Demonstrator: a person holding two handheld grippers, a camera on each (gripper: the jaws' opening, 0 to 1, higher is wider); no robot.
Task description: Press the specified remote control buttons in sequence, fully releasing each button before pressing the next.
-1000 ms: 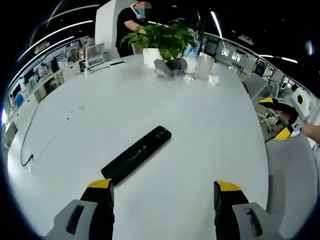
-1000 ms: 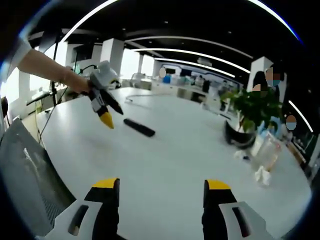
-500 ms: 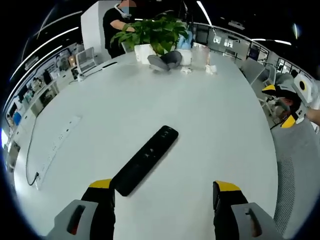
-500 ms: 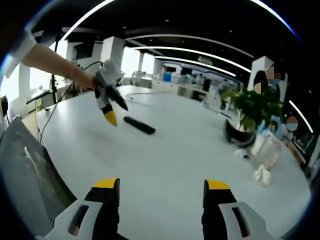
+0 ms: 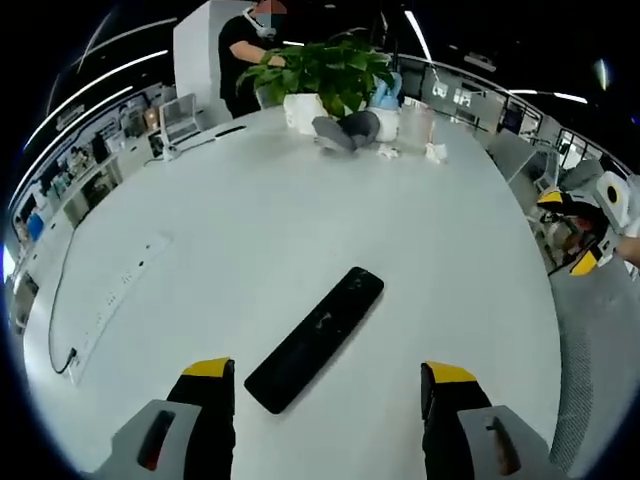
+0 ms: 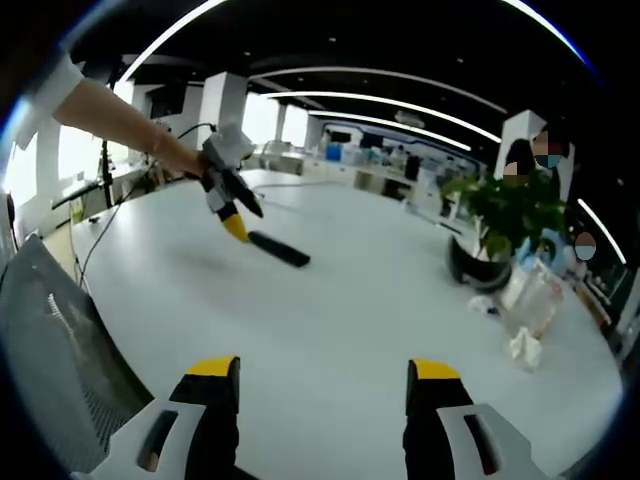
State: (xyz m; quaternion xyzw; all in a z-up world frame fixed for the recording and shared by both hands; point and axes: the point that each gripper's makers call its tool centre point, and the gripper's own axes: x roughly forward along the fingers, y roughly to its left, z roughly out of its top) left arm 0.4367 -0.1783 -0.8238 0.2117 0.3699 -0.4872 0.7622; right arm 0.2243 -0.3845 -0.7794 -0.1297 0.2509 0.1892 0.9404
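A long black remote control (image 5: pixel 316 338) lies diagonally on the white round table (image 5: pixel 250 220). My left gripper (image 5: pixel 328 373) hovers over its near end, jaws wide open, nothing held. In the right gripper view the remote (image 6: pixel 279 251) lies far off at the left-centre of the table, and the left gripper (image 6: pixel 236 228), held in a person's hand, points its yellow tip down just beside the remote's left end. My right gripper (image 6: pixel 324 368) stays open over the table's near edge, far from the remote. It also appears at the table's right edge (image 5: pixel 566 230), empty.
A potted plant (image 5: pixel 320 70) with a grey object and plastic packets stands at the table's far side. A power strip with a cable (image 5: pixel 120 290) lies at the left. A mesh chair (image 6: pixel 50 340) stands by the near edge. A person in black (image 5: pixel 245 45) stands behind the plant.
The left gripper has moved closer over the remote, which now lies between its jaws rather than by the left one. In the right gripper view it has dropped toward the remote. The right gripper stayed put.
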